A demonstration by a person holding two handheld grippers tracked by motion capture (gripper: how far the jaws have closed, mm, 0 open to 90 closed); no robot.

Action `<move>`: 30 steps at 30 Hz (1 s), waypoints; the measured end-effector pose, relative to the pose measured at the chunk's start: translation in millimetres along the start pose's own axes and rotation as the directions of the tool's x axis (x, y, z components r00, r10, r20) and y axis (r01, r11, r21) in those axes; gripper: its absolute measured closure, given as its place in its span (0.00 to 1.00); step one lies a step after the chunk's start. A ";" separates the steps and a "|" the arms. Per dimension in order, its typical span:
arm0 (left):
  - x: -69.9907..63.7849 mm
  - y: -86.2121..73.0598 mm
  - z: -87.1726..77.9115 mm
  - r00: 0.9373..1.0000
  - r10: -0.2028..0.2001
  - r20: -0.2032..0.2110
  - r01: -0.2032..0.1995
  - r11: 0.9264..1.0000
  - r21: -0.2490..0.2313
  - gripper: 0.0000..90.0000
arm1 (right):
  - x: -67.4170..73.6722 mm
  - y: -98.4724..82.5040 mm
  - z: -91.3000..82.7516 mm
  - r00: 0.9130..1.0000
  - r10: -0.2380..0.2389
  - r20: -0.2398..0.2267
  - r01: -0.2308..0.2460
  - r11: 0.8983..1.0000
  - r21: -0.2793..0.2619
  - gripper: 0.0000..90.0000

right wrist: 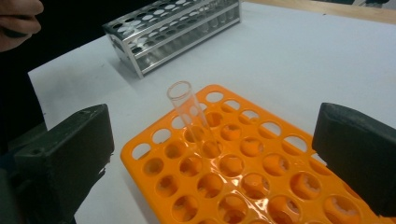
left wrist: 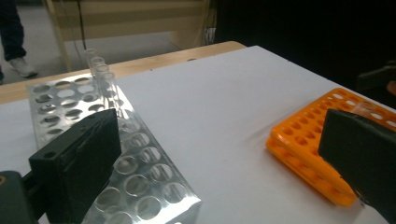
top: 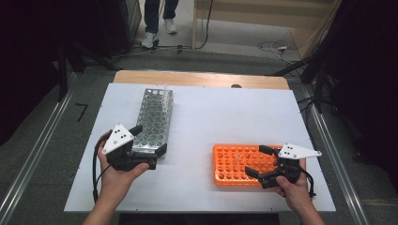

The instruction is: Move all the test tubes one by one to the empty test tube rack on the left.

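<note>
A silver metal tube rack (top: 155, 117) lies at the left of the white board, and an orange plastic rack (top: 237, 164) lies at the front right. My left gripper (top: 150, 139) is open at the near end of the metal rack (left wrist: 135, 163), one jaw over its corner. Clear tubes (left wrist: 100, 70) stand at that rack's far end. My right gripper (top: 256, 161) is open over the orange rack's right end. Between its jaws (right wrist: 210, 154), a single clear tube (right wrist: 189, 112) stands slightly tilted in the orange rack (right wrist: 243, 172), touching neither jaw.
The white board (top: 211, 112) covers a wooden table (top: 197, 78) whose far edge shows. A person's legs (top: 157, 18) stand on the floor beyond it, with cables nearby. Dark equipment flanks both sides. The other hand (right wrist: 18, 18) appears top left in the right gripper view.
</note>
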State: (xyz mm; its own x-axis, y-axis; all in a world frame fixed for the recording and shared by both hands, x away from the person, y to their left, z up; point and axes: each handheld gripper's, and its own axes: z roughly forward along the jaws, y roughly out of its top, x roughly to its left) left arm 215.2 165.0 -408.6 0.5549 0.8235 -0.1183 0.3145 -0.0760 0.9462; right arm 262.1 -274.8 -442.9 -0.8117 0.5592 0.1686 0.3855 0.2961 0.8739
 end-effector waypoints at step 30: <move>-24.8 -48.7 -10.4 0.999 -0.021 0.040 0.019 0.997 0.072 0.00 | 15.7 -12.7 44.1 0.995 -0.038 0.095 0.022 0.985 0.173 0.74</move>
State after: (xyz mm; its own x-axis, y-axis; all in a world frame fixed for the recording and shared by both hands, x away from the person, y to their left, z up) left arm 178.2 154.1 -448.7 0.5787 0.8015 -0.1506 0.3790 -0.1007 0.9199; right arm 263.7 -235.6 -471.5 -0.7808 0.6182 0.0910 0.4380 0.4376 0.7853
